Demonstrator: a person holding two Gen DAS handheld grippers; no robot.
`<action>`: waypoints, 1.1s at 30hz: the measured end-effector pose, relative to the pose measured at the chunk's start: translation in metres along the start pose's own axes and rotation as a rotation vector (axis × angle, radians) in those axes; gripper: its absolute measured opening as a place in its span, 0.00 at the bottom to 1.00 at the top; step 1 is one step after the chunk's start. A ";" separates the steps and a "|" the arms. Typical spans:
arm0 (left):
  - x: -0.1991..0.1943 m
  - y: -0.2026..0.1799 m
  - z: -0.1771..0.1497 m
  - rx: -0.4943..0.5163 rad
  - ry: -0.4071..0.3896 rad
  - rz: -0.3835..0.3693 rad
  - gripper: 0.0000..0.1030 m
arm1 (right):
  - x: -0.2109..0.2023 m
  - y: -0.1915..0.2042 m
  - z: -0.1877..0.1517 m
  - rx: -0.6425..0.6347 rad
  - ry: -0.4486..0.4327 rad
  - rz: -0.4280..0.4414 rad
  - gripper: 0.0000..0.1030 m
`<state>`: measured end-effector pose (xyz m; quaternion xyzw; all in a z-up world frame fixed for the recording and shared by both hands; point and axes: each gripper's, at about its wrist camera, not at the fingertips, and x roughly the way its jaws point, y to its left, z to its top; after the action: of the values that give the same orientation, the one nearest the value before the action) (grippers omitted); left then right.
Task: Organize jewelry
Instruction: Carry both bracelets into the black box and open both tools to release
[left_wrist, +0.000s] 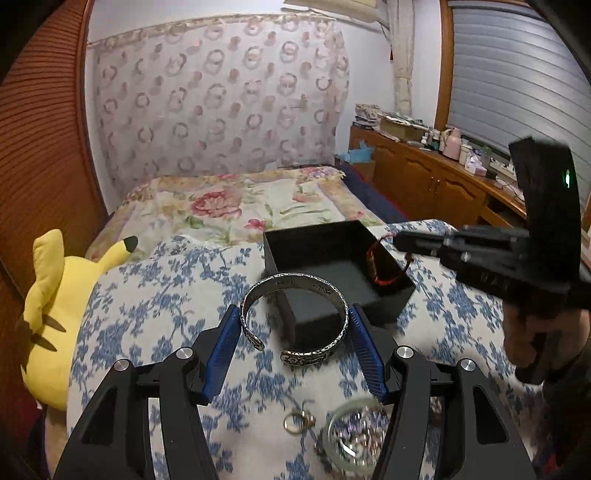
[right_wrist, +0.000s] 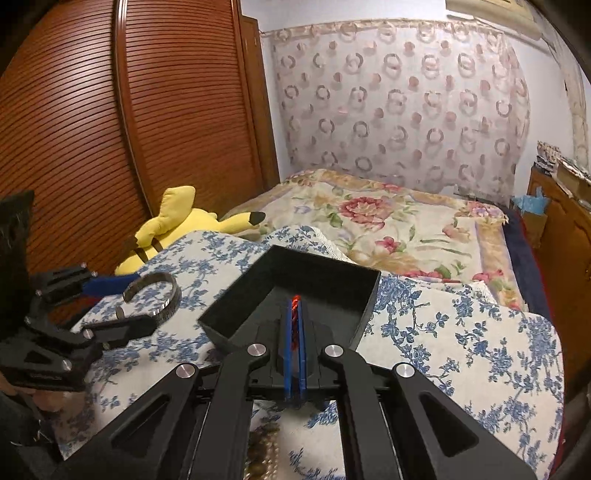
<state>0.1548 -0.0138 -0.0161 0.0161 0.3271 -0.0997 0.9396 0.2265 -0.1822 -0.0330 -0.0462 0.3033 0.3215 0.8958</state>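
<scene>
My right tool (right_wrist: 294, 314) pinches the red cord (left_wrist: 384, 266) over the box (left_wrist: 314, 236); I'd release low. My left tool (left_wrist: 293, 325) clamps the bangle (left_wrist: 295, 317).

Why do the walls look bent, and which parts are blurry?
Left wrist view: the fisheye lens bows the wardrobe and the window frame; the right gripper is smeared by motion, and the glass dish is blurred. Right wrist view: same bowing; the silver cuff is sharp, light even.

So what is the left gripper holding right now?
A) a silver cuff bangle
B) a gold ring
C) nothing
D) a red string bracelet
A: the silver cuff bangle sits between the blue pads of the left gripper, lifted just in front of the black box.
</scene>
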 end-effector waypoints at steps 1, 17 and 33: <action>0.004 -0.001 0.003 0.001 0.003 0.001 0.55 | 0.003 -0.001 -0.002 -0.004 0.005 -0.002 0.06; 0.067 -0.020 0.028 0.051 0.079 0.002 0.55 | 0.005 -0.042 -0.016 0.086 -0.016 -0.035 0.30; 0.057 -0.022 0.024 0.063 0.069 0.018 0.57 | 0.001 -0.034 -0.015 0.053 -0.013 -0.070 0.30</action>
<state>0.2088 -0.0477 -0.0318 0.0523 0.3559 -0.1007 0.9276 0.2396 -0.2126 -0.0497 -0.0309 0.3043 0.2819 0.9094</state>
